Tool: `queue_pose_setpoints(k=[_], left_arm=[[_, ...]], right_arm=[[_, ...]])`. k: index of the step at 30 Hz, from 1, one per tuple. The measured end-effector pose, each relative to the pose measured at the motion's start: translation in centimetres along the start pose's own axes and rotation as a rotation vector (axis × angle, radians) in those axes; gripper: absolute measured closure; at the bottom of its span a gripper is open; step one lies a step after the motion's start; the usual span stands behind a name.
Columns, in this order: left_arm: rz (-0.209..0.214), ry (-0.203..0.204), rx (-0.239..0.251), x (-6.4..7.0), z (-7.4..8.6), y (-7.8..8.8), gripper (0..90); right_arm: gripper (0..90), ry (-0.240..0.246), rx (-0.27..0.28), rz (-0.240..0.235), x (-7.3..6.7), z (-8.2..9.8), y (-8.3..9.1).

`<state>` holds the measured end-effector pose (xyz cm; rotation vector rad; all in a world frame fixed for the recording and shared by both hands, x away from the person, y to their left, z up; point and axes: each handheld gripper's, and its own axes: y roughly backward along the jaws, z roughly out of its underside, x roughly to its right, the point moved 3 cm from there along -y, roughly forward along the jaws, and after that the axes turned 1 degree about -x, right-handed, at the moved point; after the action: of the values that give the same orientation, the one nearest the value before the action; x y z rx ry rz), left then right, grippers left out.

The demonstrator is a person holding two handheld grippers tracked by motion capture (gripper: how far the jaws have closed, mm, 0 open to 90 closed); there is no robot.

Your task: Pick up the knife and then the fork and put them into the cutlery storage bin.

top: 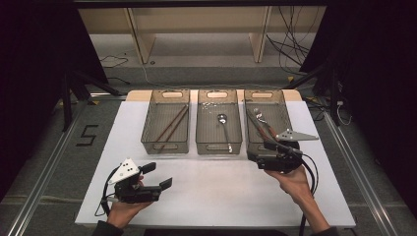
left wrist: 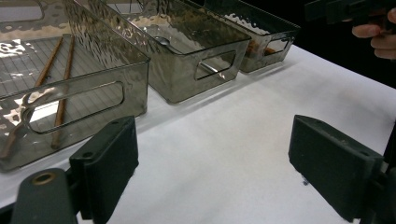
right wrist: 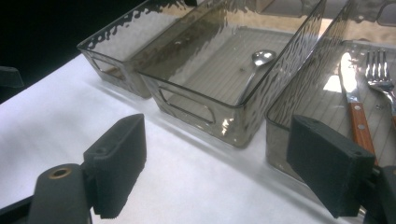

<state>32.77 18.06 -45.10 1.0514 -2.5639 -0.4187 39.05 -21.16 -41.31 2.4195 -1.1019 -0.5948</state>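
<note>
Here, bins [top: 165, 145] edge bare table [top: 216, 187].

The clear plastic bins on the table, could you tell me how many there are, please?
3, side by side along the far edge of the table: the left bin holds chopsticks, the middle bin a spoon, the right bin a knife and fork, beside the right gripper.
</note>
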Motion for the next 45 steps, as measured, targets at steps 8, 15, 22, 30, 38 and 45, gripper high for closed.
queue_pose_setpoints(k=[8, 15, 22, 30, 38, 45], left_arm=[[0.002, 0.008, 0.003, 0.0, 0.0, 0.0, 15.4], [0.009, 0.015, 0.001, 0.0, 0.0, 0.0, 15.4], [0.01, 0.014, 0.001, 0.0, 0.0, 0.0, 15.4], [0.016, 0.012, -0.005, 0.2, 0.0, 0.0, 15.4], [0.025, 0.015, -0.009, 0.2, 0.1, 0.0, 15.4], [0.031, 0.008, -0.017, 0.4, 0.1, -0.1, 15.4]], right_arm=[[21.5, 0.0, 0.052, -0.013, -0.5, 1.8, 0.8], [21.0, 0.005, 0.071, -0.027, -1.1, 3.3, 1.4], [18.9, 0.034, 0.101, -0.031, -1.9, 4.2, 1.8], [18.1, 0.042, 0.118, -0.025, -2.2, 5.2, 2.2], [16.2, 0.054, 0.139, -0.005, -2.3, 6.1, 2.6], [16.3, 0.052, 0.138, 0.006, -2.2, 6.8, 2.9]])
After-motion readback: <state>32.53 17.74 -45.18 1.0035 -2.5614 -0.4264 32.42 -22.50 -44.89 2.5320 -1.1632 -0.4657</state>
